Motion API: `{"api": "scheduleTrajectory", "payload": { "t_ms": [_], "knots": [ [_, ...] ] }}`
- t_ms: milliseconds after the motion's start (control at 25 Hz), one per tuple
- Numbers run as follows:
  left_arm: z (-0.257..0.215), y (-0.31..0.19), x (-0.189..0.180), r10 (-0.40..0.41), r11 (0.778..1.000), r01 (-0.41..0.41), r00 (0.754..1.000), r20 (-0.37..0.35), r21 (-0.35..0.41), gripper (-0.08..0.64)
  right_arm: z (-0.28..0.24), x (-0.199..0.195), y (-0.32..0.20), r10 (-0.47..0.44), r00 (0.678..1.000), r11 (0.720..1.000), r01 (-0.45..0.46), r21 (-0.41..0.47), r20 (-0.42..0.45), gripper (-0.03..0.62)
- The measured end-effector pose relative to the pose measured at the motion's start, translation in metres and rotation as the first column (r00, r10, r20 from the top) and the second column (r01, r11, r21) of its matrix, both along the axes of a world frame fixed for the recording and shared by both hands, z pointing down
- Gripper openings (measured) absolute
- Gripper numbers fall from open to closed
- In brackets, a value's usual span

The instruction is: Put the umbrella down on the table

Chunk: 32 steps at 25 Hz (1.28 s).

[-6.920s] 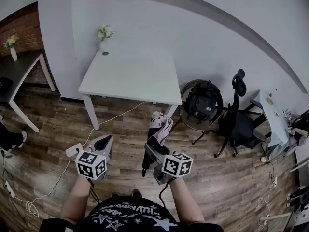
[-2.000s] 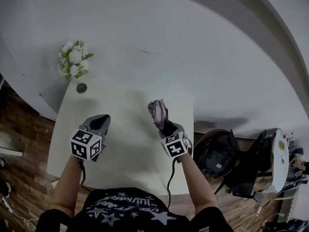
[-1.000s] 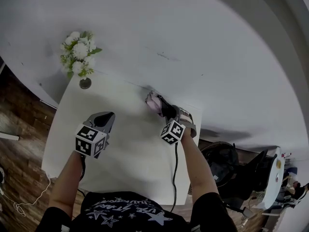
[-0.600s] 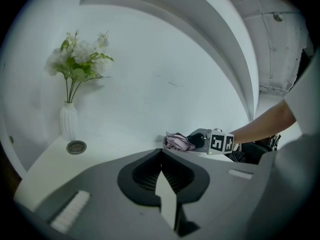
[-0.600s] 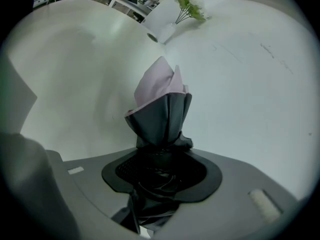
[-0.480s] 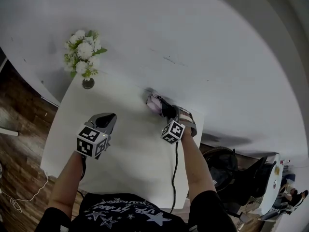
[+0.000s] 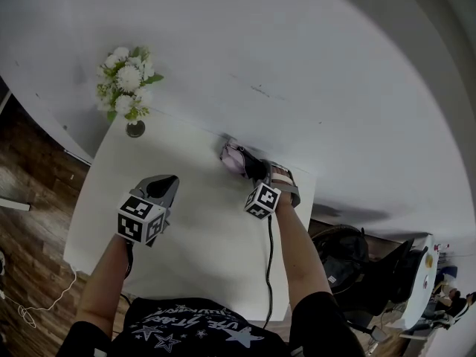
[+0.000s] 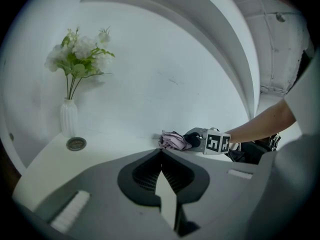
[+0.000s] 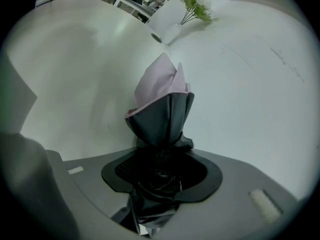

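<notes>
The white table (image 7: 195, 255) fills the space right under me, with the pale wall (image 7: 297, 58) running along its far edge and dark wood floor (image 7: 30, 177) showing past its left edge.

My right arm reaches out along the right edge toward the far right corner. The right gripper (image 7: 256, 171) is out there, clamped tight on the umbrella (image 7: 236, 157). In the right gripper view the jaws squeeze the dark bunched fabric near the handle end, and the folded canopy, dark below and pale pink at the tip, sticks straight out ahead of them. The umbrella lies low along the far edge, close against the wall, its tip pointing left toward the middle of that edge. From the left gripper view it looks down at tabletop level, but I can't tell for sure that it rests there.

The left gripper (image 7: 162, 188) hovers over the left half of the table, nearer the left edge than the right and well apart from the umbrella. Its jaws are pressed together at the tips with nothing between them.

At the far left corner stands a slim white vase (image 8: 68, 118) holding white flowers (image 7: 126, 84) with green leaves. Just beside its foot, on the side toward me, sits a small dark round disc (image 8: 76, 143) flat on the tabletop.
</notes>
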<state>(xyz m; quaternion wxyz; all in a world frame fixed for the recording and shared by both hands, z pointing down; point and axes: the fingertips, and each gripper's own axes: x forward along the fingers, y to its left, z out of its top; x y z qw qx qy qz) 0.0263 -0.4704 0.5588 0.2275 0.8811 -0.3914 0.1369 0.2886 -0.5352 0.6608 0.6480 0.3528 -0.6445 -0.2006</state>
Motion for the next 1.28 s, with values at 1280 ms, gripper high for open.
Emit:
{"api": "scheduleTrajectory", "payload": {
  "t_ms": [1280],
  "knots": [
    [-0.023,0.016,0.004,0.022,0.999,-0.021,0.999,-0.039,0.035,0.005,-0.032,0.002,0.02,0.118,0.991,0.991,-0.122,0.052,0.07,0.281]
  ]
}}
